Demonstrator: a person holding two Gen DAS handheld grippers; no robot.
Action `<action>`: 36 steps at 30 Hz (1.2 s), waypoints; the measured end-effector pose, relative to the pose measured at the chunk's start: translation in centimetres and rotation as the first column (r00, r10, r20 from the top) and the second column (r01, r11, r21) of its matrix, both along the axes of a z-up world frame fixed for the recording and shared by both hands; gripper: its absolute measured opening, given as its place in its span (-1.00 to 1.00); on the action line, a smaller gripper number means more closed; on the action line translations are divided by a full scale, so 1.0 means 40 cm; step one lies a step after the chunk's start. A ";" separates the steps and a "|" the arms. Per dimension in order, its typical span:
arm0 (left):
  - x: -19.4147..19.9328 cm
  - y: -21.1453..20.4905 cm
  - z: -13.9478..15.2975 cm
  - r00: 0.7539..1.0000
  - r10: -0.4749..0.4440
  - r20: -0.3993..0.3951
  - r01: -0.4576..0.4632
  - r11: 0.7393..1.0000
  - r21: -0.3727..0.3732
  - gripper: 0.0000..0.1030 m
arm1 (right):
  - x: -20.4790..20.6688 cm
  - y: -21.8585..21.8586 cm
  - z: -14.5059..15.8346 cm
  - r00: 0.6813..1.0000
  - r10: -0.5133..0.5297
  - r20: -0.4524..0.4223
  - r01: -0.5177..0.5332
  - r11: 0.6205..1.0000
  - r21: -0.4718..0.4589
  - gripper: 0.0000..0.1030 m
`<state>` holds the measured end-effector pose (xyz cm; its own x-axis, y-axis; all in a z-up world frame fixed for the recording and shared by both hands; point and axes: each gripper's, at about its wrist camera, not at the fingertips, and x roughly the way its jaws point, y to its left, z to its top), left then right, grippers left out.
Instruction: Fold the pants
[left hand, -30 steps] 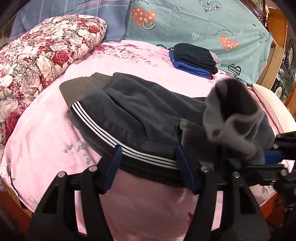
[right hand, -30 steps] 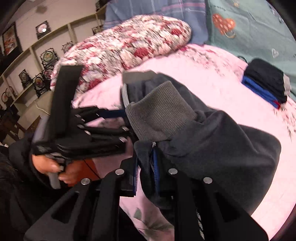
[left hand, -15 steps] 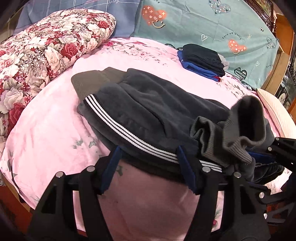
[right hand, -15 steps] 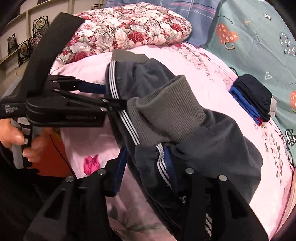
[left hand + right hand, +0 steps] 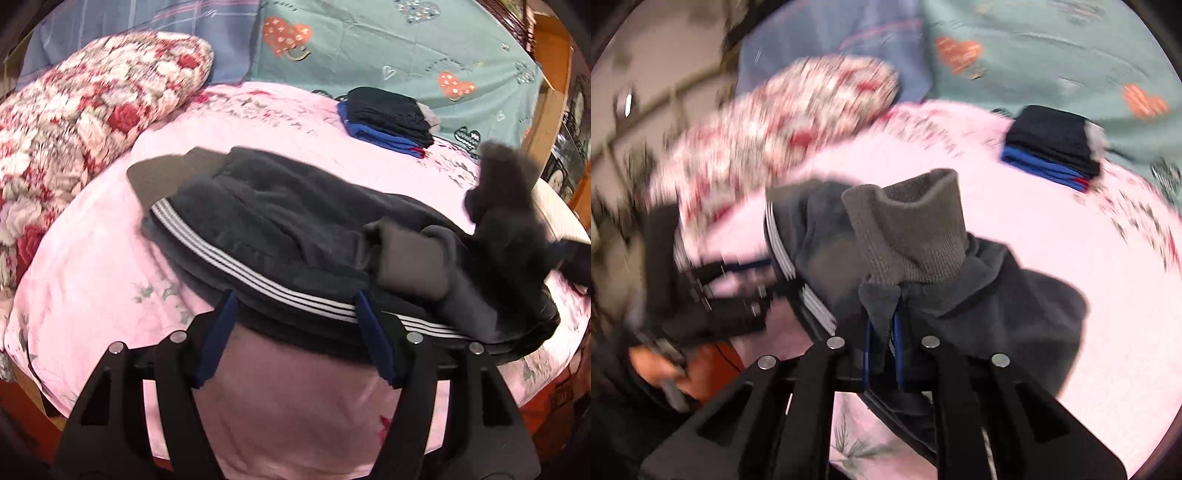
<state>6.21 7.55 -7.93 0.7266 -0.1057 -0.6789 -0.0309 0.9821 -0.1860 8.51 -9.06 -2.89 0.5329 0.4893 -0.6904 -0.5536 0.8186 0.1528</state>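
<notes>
Dark grey pants (image 5: 280, 229) with white side stripes lie folded on the pink bed. A ribbed grey cuff (image 5: 410, 266) rests on top of them. My left gripper (image 5: 295, 314) is at the near striped edge, jaws wide and opening, its pads clear of the cloth. In the right wrist view, my right gripper (image 5: 886, 328) is closing tight on a pinch of dark pants fabric (image 5: 1015, 295) just below the upright cuff (image 5: 912, 236). That fabric shows lifted and blurred (image 5: 506, 192) at the right of the left wrist view. The left gripper (image 5: 738, 273) appears blurred beside it.
A floral quilt (image 5: 74, 122) lies at the back left. A stack of folded dark and blue clothes (image 5: 388, 114) sits at the back right before a teal heart-print sheet (image 5: 406, 48). A person's hand (image 5: 653, 365) holds the left gripper. Pink sheet (image 5: 92, 277) surrounds the pants.
The right gripper opened briefly, then shut again on the pants fabric and swung, blurring its view. One cuff now lies flat on the pants. The left gripper stayed put.
</notes>
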 end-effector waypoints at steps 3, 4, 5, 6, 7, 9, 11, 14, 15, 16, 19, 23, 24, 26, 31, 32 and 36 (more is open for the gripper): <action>0.008 -0.012 0.003 1.000 -0.008 0.008 0.008 1.000 0.009 0.38 | -0.014 -0.061 0.061 0.998 -0.054 0.043 0.051 0.996 0.075 -0.81; 0.015 -0.015 0.001 1.000 -0.007 0.002 0.007 1.000 0.013 0.38 | -0.016 -0.051 0.071 0.998 -0.043 0.052 0.039 0.997 0.064 -0.81; 0.020 -0.017 -0.002 1.000 -0.006 -0.006 0.006 1.000 0.014 0.38 | -0.015 -0.030 0.069 0.998 -0.025 0.050 0.023 0.999 0.049 -0.81; 0.024 -0.017 -0.004 1.000 -0.004 -0.009 0.004 1.000 0.015 0.38 | -0.015 0.003 0.059 0.999 0.000 0.047 -0.001 1.000 0.020 -0.81; 0.024 -0.017 -0.007 1.000 -0.002 -0.013 0.003 1.000 0.016 0.38 | -0.015 0.055 0.039 0.998 0.046 0.041 -0.044 0.999 -0.027 -0.80; 0.025 -0.013 -0.014 1.000 -0.001 -0.024 0.001 1.000 0.021 0.39 | -0.015 0.138 -0.003 0.992 0.128 0.015 -0.126 0.984 -0.123 -0.65; 0.024 -0.004 -0.018 1.000 0.002 -0.031 -0.002 1.000 0.017 0.40 | -0.024 0.218 -0.073 0.984 0.179 0.006 -0.169 0.938 -0.304 -0.37; 0.021 0.017 -0.021 0.999 0.014 -0.030 -0.013 1.000 0.007 0.40 | -0.056 0.255 -0.128 0.975 0.209 0.073 -0.148 0.862 -0.485 0.00; 0.023 0.023 -0.025 0.999 0.016 -0.032 -0.016 1.000 0.000 0.40 | -0.061 0.257 -0.135 0.974 0.207 0.089 -0.132 0.843 -0.521 0.00; 0.026 0.028 -0.027 0.999 0.018 -0.035 -0.018 1.000 -0.010 0.41 | -0.062 0.253 -0.140 0.976 0.200 0.091 -0.121 0.835 -0.536 0.00; 0.029 0.027 -0.028 0.999 0.018 -0.031 -0.019 1.000 -0.014 0.41 | -0.039 0.227 -0.145 0.984 0.165 0.059 -0.113 0.854 -0.509 -0.07; 0.026 0.031 -0.028 0.999 0.010 -0.033 -0.011 1.000 -0.025 0.41 | 0.006 0.171 -0.120 0.995 0.090 -0.044 -0.099 0.931 -0.352 -0.53; 0.025 0.033 -0.027 0.999 0.009 -0.034 -0.010 1.000 -0.027 0.41 | 0.011 0.166 -0.115 0.995 0.083 -0.058 -0.098 0.940 -0.328 -0.62; 0.022 0.031 -0.023 1.000 0.007 -0.029 -0.008 1.000 -0.025 0.41 | 0.010 0.142 -0.098 0.997 0.065 -0.043 -0.075 0.954 -0.291 -0.69; 0.014 0.015 -0.008 1.000 -0.013 -0.010 0.013 1.000 -0.019 0.41 | 0.003 0.024 0.006 0.998 -0.052 0.045 0.056 0.994 -0.095 -0.74; 0.013 0.013 -0.006 1.000 -0.016 -0.007 0.016 1.000 -0.018 0.41 | 0.003 -0.008 0.031 0.994 -0.088 0.068 0.091 0.994 -0.056 -0.74; 0.016 0.015 -0.005 1.000 -0.015 -0.007 0.015 1.000 -0.020 0.41 | -0.032 -0.102 0.146 0.941 -0.244 0.236 0.242 0.970 0.039 -0.74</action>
<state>6.86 8.17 -8.12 0.7197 -0.1304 -0.6819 -0.0176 0.9784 -0.2057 7.21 -13.12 2.94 0.7838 0.3305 -0.5257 -0.3594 0.9319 0.0501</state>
